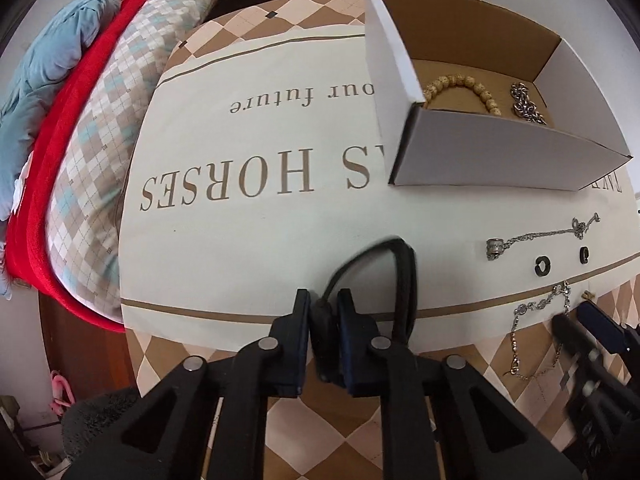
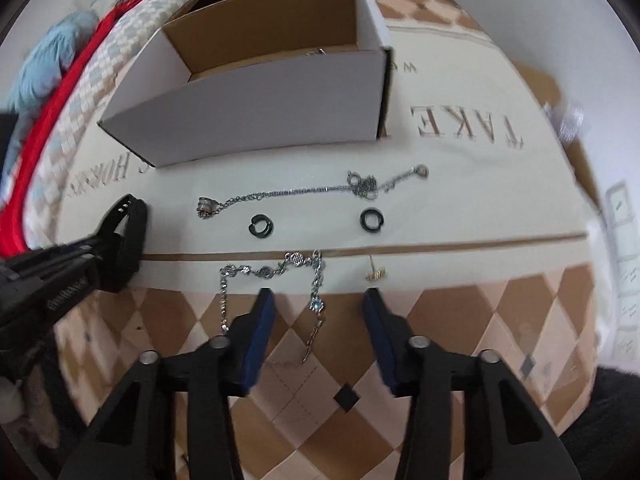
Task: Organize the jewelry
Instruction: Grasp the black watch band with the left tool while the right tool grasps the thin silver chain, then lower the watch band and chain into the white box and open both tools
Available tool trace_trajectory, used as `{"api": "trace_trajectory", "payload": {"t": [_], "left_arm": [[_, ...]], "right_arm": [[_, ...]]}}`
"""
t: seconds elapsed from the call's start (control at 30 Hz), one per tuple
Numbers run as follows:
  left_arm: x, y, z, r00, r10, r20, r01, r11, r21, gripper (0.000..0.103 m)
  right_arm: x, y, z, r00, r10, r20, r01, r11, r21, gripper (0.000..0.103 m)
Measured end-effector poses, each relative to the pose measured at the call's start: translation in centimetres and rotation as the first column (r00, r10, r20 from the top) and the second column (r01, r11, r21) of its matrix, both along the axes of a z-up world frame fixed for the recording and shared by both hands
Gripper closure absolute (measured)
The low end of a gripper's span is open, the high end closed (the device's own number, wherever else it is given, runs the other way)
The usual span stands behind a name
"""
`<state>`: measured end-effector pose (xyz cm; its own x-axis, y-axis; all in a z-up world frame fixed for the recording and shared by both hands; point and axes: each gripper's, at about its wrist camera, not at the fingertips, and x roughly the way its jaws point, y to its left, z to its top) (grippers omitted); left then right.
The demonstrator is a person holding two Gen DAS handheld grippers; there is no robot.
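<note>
My left gripper (image 1: 324,298) is shut on a black strap band (image 1: 402,276), held just above the tablecloth; it also shows in the right wrist view (image 2: 126,236). The white cardboard box (image 1: 500,156) holds a beaded bracelet (image 1: 460,88) and a steel chain (image 1: 524,104). My right gripper (image 2: 318,304) is open over a silver flower bracelet (image 2: 280,270). A thin necklace with a ring charm (image 2: 312,190), two black hoop earrings (image 2: 261,226) (image 2: 371,220) and a small gold stud (image 2: 376,274) lie on the cloth.
A round table with a printed cloth (image 1: 248,216) bears everything. A bed with a checkered quilt (image 1: 104,128) and a red blanket (image 1: 52,184) lies to the left. The box (image 2: 256,112) stands at the back of the table.
</note>
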<state>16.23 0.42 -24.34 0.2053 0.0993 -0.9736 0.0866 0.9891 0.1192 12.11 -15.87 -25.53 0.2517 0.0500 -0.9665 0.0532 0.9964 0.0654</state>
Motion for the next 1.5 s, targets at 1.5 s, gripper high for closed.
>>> {"api": "trace_trajectory", "payload": {"t": [1.5], "left_arm": [[6.3, -3.2, 16.8, 0.956, -0.084, 0.282, 0.126, 0.983, -0.134, 0.094]], "right_arm": [[7.4, -5.2, 18.6, 0.948, -0.056, 0.313, -0.019, 0.973, 0.232, 0.097]]}}
